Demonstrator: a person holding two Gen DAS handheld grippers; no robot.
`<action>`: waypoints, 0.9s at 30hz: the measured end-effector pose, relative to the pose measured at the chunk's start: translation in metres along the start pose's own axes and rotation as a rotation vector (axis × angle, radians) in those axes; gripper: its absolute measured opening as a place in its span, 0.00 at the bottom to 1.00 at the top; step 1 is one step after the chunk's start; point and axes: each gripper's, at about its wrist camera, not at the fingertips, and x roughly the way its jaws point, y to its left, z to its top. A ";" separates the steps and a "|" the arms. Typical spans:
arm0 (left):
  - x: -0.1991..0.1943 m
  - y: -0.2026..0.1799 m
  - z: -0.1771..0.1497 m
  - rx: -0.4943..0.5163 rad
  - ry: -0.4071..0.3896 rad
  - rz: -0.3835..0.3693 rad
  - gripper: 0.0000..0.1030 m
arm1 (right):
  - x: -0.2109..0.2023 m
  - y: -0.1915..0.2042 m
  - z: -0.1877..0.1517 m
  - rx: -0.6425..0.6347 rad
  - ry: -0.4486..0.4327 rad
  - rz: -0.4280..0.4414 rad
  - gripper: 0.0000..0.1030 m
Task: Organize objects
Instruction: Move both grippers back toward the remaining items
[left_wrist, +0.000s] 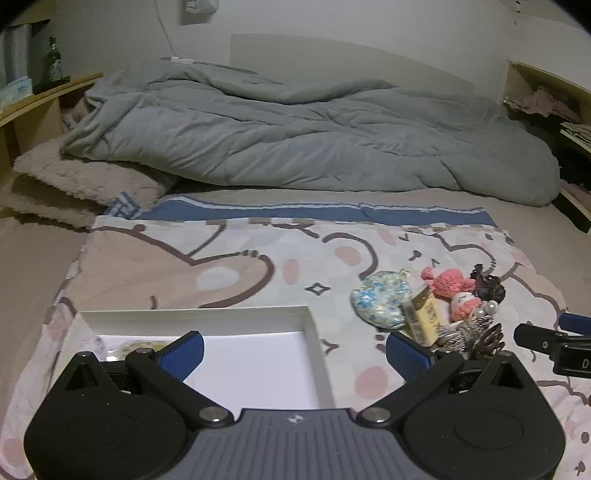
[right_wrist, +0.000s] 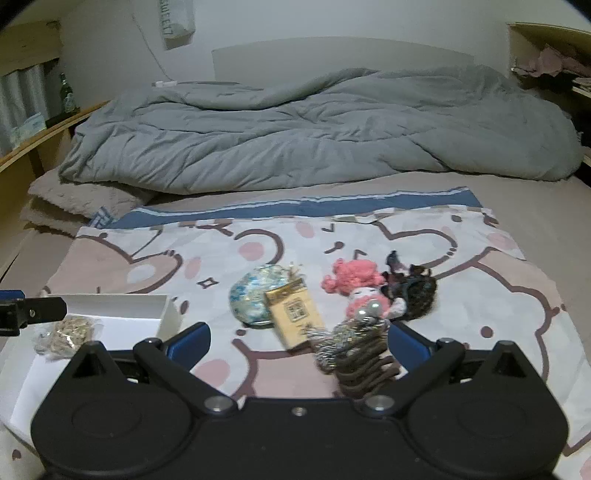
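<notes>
A shallow white box (left_wrist: 199, 317) (right_wrist: 122, 306) lies on a cartoon-print cloth (left_wrist: 229, 266) (right_wrist: 480, 280) on the bed. A small clear bag of pale bits (right_wrist: 66, 334) rests inside it. To the right lies a pile: a blue-speckled round pouch (left_wrist: 380, 299) (right_wrist: 255, 293), a yellow box (left_wrist: 423, 315) (right_wrist: 295, 314), a pink crochet doll (left_wrist: 456, 290) (right_wrist: 360, 286), dark hair ties (left_wrist: 489, 286) (right_wrist: 417, 290) and a brown coiled hair tie (right_wrist: 364, 363). My left gripper (left_wrist: 295, 349) is open above the white box. My right gripper (right_wrist: 299, 341) is open just before the pile, holding nothing.
A rumpled grey duvet (left_wrist: 295, 136) (right_wrist: 314, 133) covers the far half of the bed, with a beige fleece blanket (left_wrist: 81, 181) at the left. Wooden shelves flank the bed; a green bottle (left_wrist: 54, 61) stands on the left one.
</notes>
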 end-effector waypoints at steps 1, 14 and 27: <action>0.002 -0.004 0.001 0.002 0.001 -0.003 1.00 | 0.001 -0.004 0.000 0.003 0.001 -0.003 1.00; 0.038 -0.046 0.006 -0.009 0.027 -0.054 1.00 | 0.020 -0.041 0.002 -0.005 0.008 -0.027 1.00; 0.061 -0.087 0.006 -0.012 -0.010 -0.145 1.00 | 0.055 -0.073 -0.018 -0.064 0.013 -0.035 1.00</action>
